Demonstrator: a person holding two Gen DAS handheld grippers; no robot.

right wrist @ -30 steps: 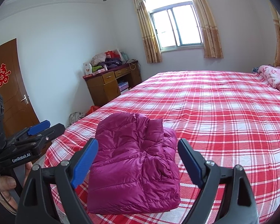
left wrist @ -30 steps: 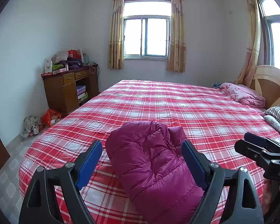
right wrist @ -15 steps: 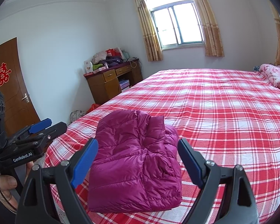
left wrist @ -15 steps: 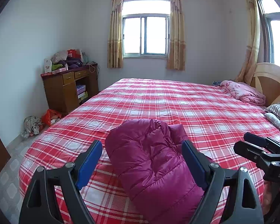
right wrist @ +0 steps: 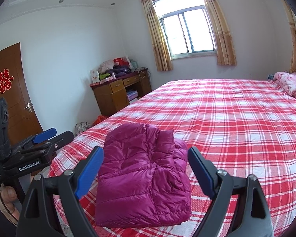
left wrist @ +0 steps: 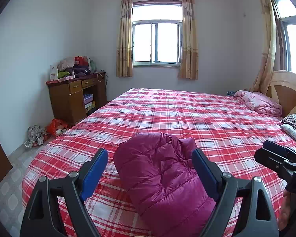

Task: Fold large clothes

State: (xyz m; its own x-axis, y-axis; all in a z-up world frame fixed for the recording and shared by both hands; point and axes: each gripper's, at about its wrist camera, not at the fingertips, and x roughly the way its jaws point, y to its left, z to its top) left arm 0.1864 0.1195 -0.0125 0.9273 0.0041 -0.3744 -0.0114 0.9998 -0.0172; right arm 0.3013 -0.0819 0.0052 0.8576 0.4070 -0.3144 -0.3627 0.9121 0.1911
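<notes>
Folded into a puffy bundle near the bed's [right wrist: 236, 118] front edge, the magenta down jacket [right wrist: 144, 173] looks light, soft and slippery, best pinched at its thick folded edge, while left gripper [left wrist: 150, 171] and right gripper [right wrist: 146, 169] hover released, fingers empty.

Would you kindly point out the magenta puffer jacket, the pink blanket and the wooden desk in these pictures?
magenta puffer jacket [right wrist: 144, 173]: right wrist view, middle of its folded top.
pink blanket [left wrist: 258, 102]: left wrist view, middle of the bundle near the headboard.
wooden desk [left wrist: 69, 100]: left wrist view, its left cabinet front.
</notes>
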